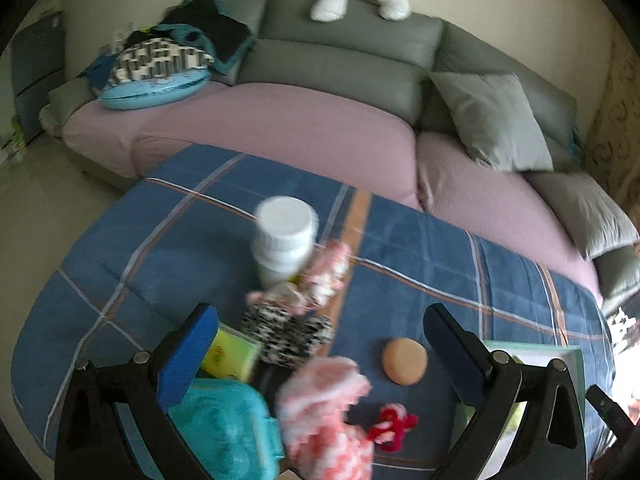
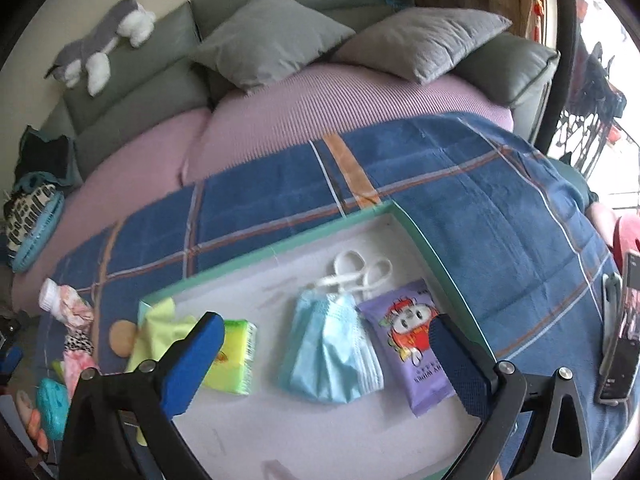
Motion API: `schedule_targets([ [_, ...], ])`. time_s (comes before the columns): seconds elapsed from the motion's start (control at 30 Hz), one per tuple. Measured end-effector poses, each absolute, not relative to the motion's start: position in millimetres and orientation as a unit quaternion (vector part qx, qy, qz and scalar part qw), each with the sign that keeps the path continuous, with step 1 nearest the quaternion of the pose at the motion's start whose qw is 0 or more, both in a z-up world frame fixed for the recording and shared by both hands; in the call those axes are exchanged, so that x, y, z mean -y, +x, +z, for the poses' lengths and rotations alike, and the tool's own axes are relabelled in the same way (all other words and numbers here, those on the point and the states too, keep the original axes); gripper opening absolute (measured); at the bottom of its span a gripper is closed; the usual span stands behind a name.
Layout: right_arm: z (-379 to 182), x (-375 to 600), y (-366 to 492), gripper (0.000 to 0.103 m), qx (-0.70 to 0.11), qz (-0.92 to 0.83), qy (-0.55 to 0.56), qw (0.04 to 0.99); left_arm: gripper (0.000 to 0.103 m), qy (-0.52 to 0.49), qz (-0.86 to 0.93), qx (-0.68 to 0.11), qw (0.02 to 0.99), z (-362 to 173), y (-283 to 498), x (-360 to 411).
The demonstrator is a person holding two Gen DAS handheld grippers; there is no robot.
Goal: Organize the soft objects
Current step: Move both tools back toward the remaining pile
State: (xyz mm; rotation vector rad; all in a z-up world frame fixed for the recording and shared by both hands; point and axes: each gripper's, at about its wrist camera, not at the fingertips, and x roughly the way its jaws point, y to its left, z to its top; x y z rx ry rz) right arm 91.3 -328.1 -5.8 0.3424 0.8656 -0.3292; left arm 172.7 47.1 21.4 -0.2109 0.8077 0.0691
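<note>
Only right wrist view is showing the tray (image 2: 276,250) with blue mask (image 2: 326,354) under right claw (image 2: 324,350); both claws, left claw (image 1: 320,338) included, are gaping wide, gripping nothing.

A woven plaid cloth (image 2: 460,184) is covering the table; the pleated mask (image 2: 328,356) is looking papery, the purple packet (image 2: 412,340) glossy plastic, the bottle (image 1: 284,240) smooth plastic

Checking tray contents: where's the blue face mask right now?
Right wrist view: the blue face mask lies flat in the tray, between the green tissue pack and the purple packet.
</note>
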Motion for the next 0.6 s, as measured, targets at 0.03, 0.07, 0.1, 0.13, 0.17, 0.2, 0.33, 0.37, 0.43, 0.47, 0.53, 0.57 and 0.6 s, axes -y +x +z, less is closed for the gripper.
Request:
schedule_targets([
  [0.03, -4.1, 326.5, 91.8, 0.103, -0.41, -0.156, 0.163, 0.884, 0.102, -0.106, 0.042, -0.388, 0.914, 23.2, 171.0, -54.0],
  [0.07, -2.6, 324.6, 92.8, 0.103, -0.404, -0.151, 0.164, 0.887, 0.102, -0.111, 0.051, -0.385, 0.915, 25.0, 169.6, -61.7],
  [0.1, -2.2, 323.4, 93.9, 0.103, -0.401, -0.146, 0.168, 0.889, 0.102, -0.116, 0.058, -0.382, 0.915, 26.3, 168.0, -68.7],
  [0.13, -2.5, 321.8, 95.8, 0.103, -0.398, -0.138, 0.175, 0.89, 0.102, -0.121, 0.064, -0.38, 0.915, 27.6, 166.2, -74.4],
  [0.17, -2.7, 320.9, 97.2, 0.103, -0.398, -0.133, 0.179, 0.89, 0.102, -0.128, 0.071, -0.377, 0.915, 29.1, 164.4, -82.3],
  [0.2, -3.0, 318.1, 99.7, 0.103, -0.398, -0.126, 0.18, 0.891, 0.102, -0.131, 0.074, -0.376, 0.914, 30.1, 163.2, -87.2],
  [0.33, 0.4, 303.8, 106.7, 0.103, -0.394, -0.12, 0.16, 0.897, 0.102, -0.15, 0.101, -0.365, 0.913, 34.6, 155.4, -113.7],
  [0.37, 2.2, 299.4, 108.4, 0.103, -0.39, -0.115, 0.157, 0.9, 0.102, -0.157, 0.105, -0.363, 0.912, 35.2, 153.4, -119.1],
  [0.43, 6.1, 289.4, 111.9, 0.103, -0.384, -0.098, 0.156, 0.905, 0.102, -0.17, 0.108, -0.36, 0.911, 35.8, 150.8, -130.0],
  [0.47, 8.9, 281.7, 114.3, 0.103, -0.381, -0.085, 0.156, 0.907, 0.102, -0.173, 0.11, -0.359, 0.911, 36.0, 149.5, -134.6],
  [0.53, 12.5, 269.5, 117.5, 0.103, -0.376, -0.068, 0.152, 0.912, 0.102, -0.172, 0.113, -0.355, 0.912, 36.1, 147.1, -139.0],
  [0.57, 14.3, 259.1, 120.2, 0.103, -0.373, -0.055, 0.147, 0.914, 0.102, -0.17, 0.115, -0.352, 0.913, 36.4, 145.9, -140.7],
  [0.6, 14.9, 252.5, 121.7, 0.103, -0.373, -0.047, 0.145, 0.915, 0.102, -0.169, 0.116, -0.352, 0.913, 36.2, 145.5, -142.3],
])
